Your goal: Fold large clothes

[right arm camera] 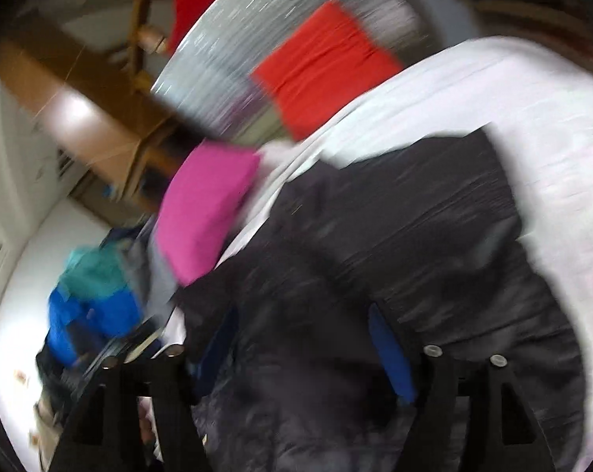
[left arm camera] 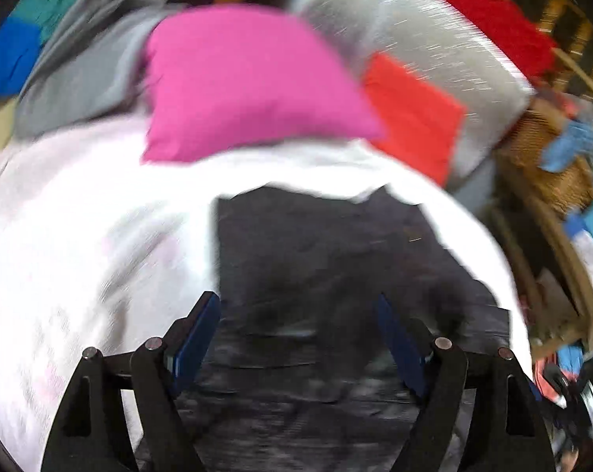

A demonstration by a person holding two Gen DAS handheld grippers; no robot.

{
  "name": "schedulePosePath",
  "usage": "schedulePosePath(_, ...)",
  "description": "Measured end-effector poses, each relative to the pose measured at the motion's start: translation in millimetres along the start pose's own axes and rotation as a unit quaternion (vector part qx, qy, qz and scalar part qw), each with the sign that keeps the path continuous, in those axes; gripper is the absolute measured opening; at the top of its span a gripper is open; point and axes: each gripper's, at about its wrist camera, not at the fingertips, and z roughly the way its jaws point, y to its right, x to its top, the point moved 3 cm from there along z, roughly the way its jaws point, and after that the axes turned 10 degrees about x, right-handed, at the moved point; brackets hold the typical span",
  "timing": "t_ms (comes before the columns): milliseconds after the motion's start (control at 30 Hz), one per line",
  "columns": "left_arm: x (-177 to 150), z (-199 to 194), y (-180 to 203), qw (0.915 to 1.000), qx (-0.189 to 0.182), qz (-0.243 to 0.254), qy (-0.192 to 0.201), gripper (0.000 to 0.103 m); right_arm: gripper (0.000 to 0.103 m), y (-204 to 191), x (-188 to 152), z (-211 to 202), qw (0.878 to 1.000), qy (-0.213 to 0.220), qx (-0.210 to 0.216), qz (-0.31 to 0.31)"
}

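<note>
A dark grey-black garment [left arm camera: 336,259] lies spread on a white sheet [left arm camera: 80,236]; both views are motion-blurred. In the left wrist view my left gripper [left arm camera: 296,310] hangs just above the garment's near part, its blue pads [left arm camera: 200,330] wide apart and nothing pinched between them. The right wrist view shows the same garment [right arm camera: 414,216] on the white sheet [right arm camera: 493,90]. My right gripper [right arm camera: 300,334] is low over it, jaws spread wide. Dark cloth bunches in the gap between its blue pads [right arm camera: 387,350], but I see neither pad pressing on it.
A pink cushion [left arm camera: 249,82] and a folded orange-red cloth [left arm camera: 410,110] lie past the garment. Grey clothing [left arm camera: 84,78] and a blue-teal item [left arm camera: 17,47] are piled far left. A silver surface [left arm camera: 434,39], red cloth [left arm camera: 493,15] and a wicker basket [left arm camera: 540,157] stand to the right.
</note>
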Motion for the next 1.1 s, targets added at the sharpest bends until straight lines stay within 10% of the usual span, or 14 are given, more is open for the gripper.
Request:
schedulePosePath(400, -27.1, 30.6, 4.8, 0.9896, 0.085, 0.097, -0.063, 0.081, 0.076, 64.0, -3.5, 23.9, 0.991, -0.050, -0.066, 0.104)
schedulePosePath(467, -30.7, 35.3, 11.0, 0.9880, 0.090, 0.107, -0.065, 0.081, 0.067, 59.1, -6.6, 29.6, 0.992, -0.063, -0.068, 0.085)
schedulePosePath(600, -36.4, 39.3, 20.0, 0.9861, 0.099, 0.116, -0.066, 0.081, 0.012, 40.2, -19.2, 45.2, 0.992, -0.098, -0.074, 0.038)
schedulePosePath(767, -33.3, 36.5, 18.1, 0.9869, 0.102, 0.111, -0.056, 0.081, 0.009, 5.2, -1.5, 20.8, 0.990, -0.008, -0.125, -0.062)
schedulePosePath(1100, -27.5, 23.9, 26.4, 0.9819, 0.119, 0.147, -0.005, 0.082, 0.009, 67.1, 62.8, -20.7, 0.969, 0.088, -0.229, -0.016)
